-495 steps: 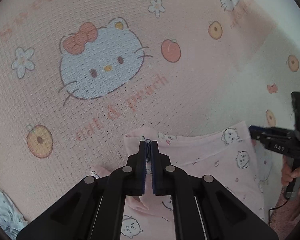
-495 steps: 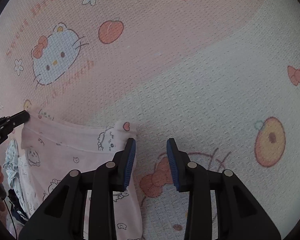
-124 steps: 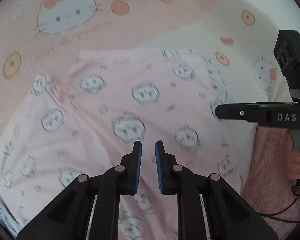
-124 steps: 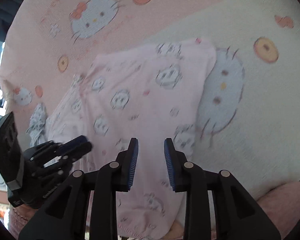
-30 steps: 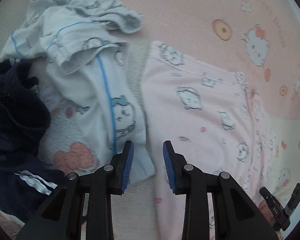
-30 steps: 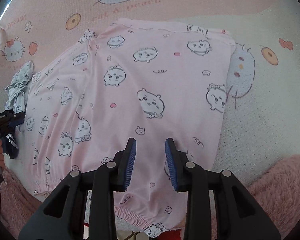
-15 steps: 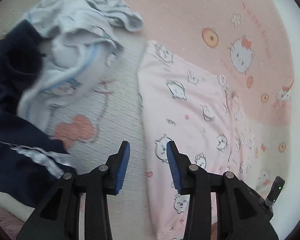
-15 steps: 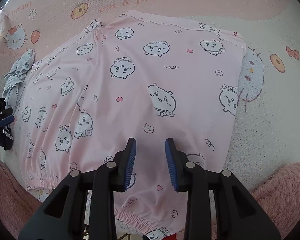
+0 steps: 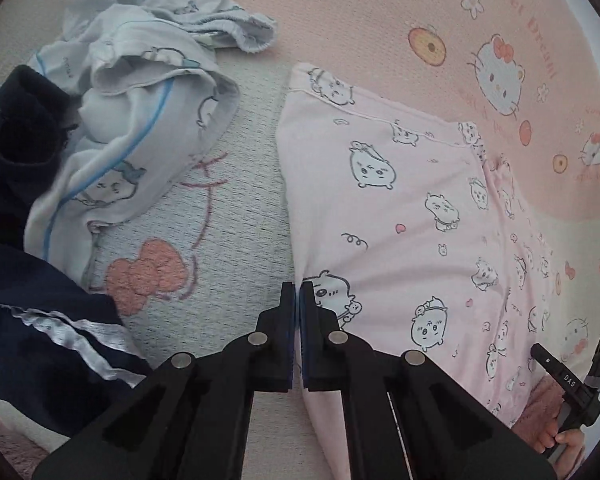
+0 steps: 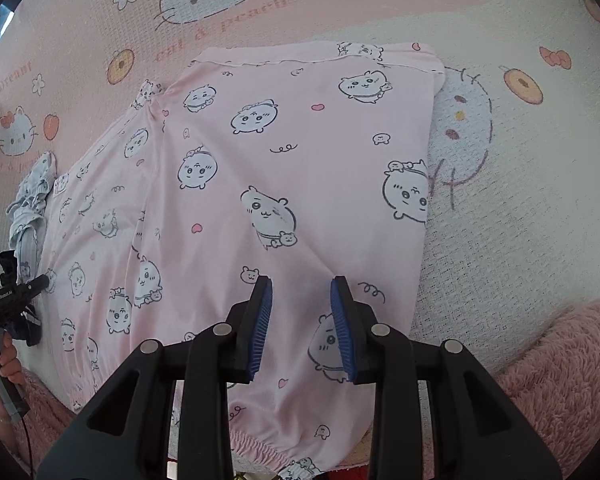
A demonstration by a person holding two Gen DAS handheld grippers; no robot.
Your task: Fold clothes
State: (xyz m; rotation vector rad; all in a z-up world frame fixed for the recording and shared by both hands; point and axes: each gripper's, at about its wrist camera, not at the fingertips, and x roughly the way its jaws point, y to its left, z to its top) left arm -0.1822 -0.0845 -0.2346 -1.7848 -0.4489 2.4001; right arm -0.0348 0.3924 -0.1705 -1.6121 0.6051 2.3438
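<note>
Now pinching the side edge of the pink pyjama trousers [image 9: 412,216], left gripper [image 9: 299,300] jaws pressed together, having stood apart half a second ago. Hovering parted over the trousers near the elastic cuff, right gripper [image 10: 301,304], gripping nothing, as before. Lying flat on the cartoon-cat blanket [image 10: 520,216], trousers printed with small round animals, waistband farthest away. Sitting left of the trousers, a crumpled pale-blue garment [image 9: 128,120] and a navy garment [image 9: 40,312], well beyond their edge.
</note>
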